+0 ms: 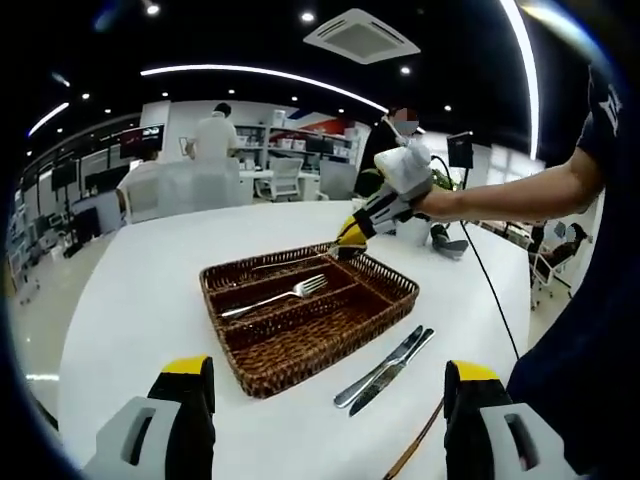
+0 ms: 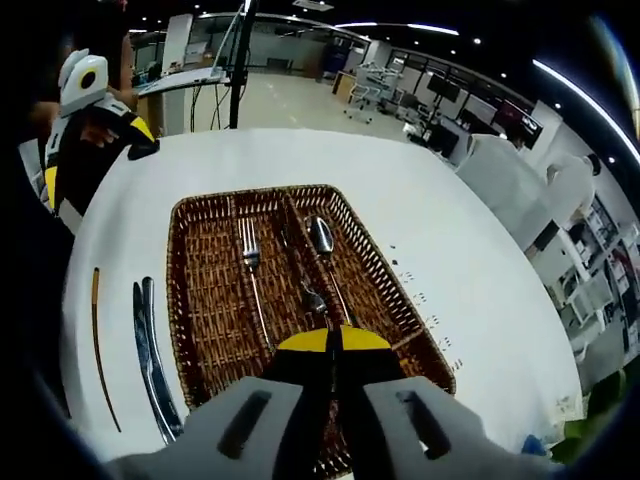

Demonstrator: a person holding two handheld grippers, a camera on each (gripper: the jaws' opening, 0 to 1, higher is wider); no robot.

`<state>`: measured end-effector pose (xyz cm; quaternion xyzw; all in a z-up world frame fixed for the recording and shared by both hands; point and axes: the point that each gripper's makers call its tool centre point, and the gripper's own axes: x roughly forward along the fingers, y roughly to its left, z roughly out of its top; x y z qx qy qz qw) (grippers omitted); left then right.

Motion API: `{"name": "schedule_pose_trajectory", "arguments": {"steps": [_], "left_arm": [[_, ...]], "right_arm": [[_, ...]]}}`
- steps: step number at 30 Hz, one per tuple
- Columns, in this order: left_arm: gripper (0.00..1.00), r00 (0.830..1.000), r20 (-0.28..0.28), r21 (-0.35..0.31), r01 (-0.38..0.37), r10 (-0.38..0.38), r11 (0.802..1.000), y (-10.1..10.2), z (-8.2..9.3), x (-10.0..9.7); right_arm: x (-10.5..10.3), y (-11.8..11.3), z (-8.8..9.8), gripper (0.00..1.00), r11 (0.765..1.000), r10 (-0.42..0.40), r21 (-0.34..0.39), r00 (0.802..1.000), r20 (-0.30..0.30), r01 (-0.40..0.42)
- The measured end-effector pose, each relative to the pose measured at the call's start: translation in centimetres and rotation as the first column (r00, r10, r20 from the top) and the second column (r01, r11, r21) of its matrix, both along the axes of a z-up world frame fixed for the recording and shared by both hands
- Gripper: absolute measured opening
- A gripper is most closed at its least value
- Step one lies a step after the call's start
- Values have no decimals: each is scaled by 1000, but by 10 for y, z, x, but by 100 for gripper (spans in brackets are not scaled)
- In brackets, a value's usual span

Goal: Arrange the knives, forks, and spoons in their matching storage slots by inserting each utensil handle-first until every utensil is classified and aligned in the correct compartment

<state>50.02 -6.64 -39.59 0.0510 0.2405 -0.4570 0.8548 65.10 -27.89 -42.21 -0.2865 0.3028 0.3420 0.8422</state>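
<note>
A woven brown wicker tray (image 2: 200, 330) with long slots sits on a smooth, white, rounded table (image 1: 140, 290). A shiny steel fork (image 2: 250, 262) lies in its middle slot, and two spoons (image 2: 320, 238) lie in the slot beside it, one nearer the right hand-held gripper (image 2: 335, 340), whose yellow-tipped jaws are pressed together over the tray's end; whether they pinch a spoon handle I cannot tell. Two slim metal knives (image 1: 385, 368) lie side by side on the table just beside the tray. The left hand-held gripper (image 1: 330, 385) hangs wide apart, holding nothing. Around us is a bright open office with desks, screens and ceiling strip lights.
</note>
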Motion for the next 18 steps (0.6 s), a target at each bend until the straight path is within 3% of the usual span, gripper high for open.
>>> {"name": "schedule_pose_trajectory", "arguments": {"steps": [10,18], "left_arm": [[100,1000,0,2,22,-22,1000,-1,0,2],[100,1000,14,-1,24,-24,1000,1,1,7]], "right_arm": [[42,-3,-12,0,999,-33,-8,999,-8,33],[63,-1,-26,0,999,-12,-34,999,-30,11]]}}
